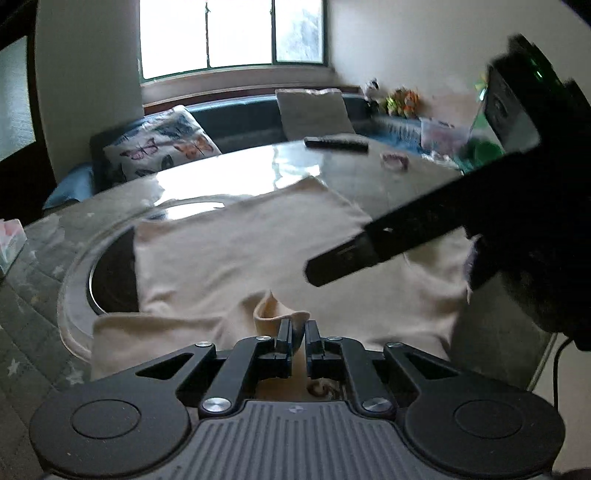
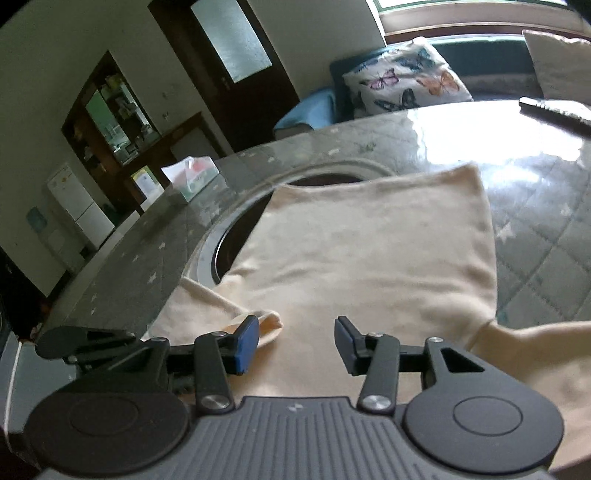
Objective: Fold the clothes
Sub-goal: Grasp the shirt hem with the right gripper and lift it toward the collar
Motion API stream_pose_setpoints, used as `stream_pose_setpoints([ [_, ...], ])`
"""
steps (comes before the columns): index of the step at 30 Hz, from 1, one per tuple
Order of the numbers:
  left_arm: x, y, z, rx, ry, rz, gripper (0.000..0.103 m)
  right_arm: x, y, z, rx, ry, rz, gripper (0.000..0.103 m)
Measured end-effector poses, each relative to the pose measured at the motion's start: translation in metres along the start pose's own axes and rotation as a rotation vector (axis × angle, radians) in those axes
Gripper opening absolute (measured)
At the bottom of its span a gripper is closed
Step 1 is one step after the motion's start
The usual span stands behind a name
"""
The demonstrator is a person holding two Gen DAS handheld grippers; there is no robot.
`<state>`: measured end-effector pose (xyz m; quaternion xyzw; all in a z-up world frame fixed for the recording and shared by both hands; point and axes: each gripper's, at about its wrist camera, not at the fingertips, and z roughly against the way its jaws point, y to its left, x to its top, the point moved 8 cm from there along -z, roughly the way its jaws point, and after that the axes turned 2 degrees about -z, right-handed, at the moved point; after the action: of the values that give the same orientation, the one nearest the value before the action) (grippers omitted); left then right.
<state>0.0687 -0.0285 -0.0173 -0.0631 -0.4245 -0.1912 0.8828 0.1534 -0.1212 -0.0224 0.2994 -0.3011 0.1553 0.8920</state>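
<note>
left tool (image 1: 298, 334) is clenched on the cream garment's (image 1: 236, 251) raised fold at 6 o'clock, ready to carry it over; right tool (image 2: 295, 341) hangs released above the tabletop (image 1: 332, 173).

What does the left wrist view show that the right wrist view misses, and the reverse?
Only the left wrist view shows the left gripper shut on a raised pinch of the cream garment, the right gripper reaching in from the right, and a window.

Only the right wrist view shows the right gripper from behind, jaws apart above the cloth and gripping nothing, plus a dark door and a white fridge.

Both show the garment spread on the glass-topped table, the butterfly cushion and the remote.
</note>
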Motion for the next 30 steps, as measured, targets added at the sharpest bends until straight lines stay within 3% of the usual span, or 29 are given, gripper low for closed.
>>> stream_pose_setpoints([
  [2, -0.004, 0.001, 0.005, 0.001, 0.001, -0.011, 0.011, -0.005, 0.004, -0.008, 0.007, 0.023, 0.005, 0.047],
  [4, -0.006, 0.007, 0.014, 0.010, -0.013, -0.015, 0.023, -0.008, 0.009, -0.016, 0.011, 0.042, 0.014, 0.047],
  [5, -0.007, 0.011, 0.020, 0.020, -0.023, -0.018, 0.039, -0.009, 0.013, -0.020, 0.012, 0.053, 0.021, 0.047],
  [10, -0.016, 0.051, 0.045, 0.141, -0.045, 0.022, 0.055, -0.011, 0.025, -0.034, -0.002, 0.070, 0.052, 0.047],
  [15, -0.036, 0.099, 0.063, 0.261, -0.019, 0.141, 0.061, -0.013, 0.035, -0.047, -0.036, 0.077, 0.094, 0.043],
  [21, -0.063, 0.108, 0.065, 0.277, 0.039, 0.202, 0.073, -0.014, 0.044, -0.050, -0.075, 0.080, 0.134, 0.008],
  [25, -0.066, 0.104, 0.057, 0.261, 0.048, 0.224, 0.080, -0.004, 0.051, -0.038, -0.074, 0.049, 0.158, 0.006],
  [30, -0.063, 0.100, 0.043, 0.264, 0.058, 0.212, 0.081, 0.024, 0.076, -0.012, -0.065, -0.037, 0.240, 0.006],
])
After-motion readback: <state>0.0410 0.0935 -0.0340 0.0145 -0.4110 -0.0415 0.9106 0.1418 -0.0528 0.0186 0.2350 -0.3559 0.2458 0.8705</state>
